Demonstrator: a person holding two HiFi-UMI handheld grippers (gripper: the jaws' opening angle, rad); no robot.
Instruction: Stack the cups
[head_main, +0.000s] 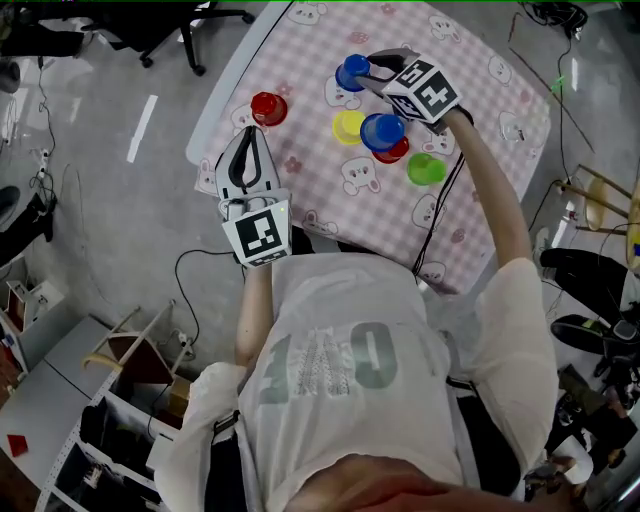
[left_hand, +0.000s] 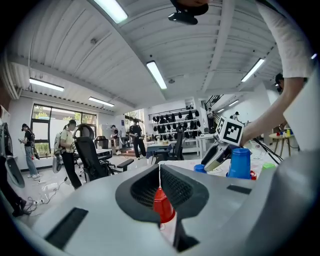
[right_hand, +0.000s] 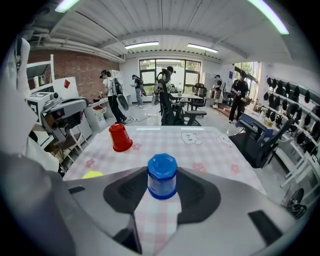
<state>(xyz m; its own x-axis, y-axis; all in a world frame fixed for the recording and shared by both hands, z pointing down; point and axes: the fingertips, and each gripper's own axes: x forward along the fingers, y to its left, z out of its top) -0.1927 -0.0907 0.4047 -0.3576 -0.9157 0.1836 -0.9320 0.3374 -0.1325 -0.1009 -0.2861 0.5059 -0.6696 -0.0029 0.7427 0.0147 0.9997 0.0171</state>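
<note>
- Clamping my right gripper (head_main: 370, 72) on a blue cup (right_hand: 162, 175), I see both pads against its sides; it stands mouth-down on the checked table (head_main: 480, 120), just beyond the yellow cup (head_main: 348, 127)
- Just right of the yellow cup, a second blue cup (head_main: 381, 130) sits mouth-down over a lower red cup (head_main: 396, 152); only that one's rim shows
- A green cup (head_main: 426, 169) stands further right of the yellow cup and nearer me
- A lone red cup (head_main: 268, 107) is mouth-down, well left of the yellow cup
- My left gripper (head_main: 250, 140) hangs left of the yellow cup and nearer me, jaws together on nothing
</note>
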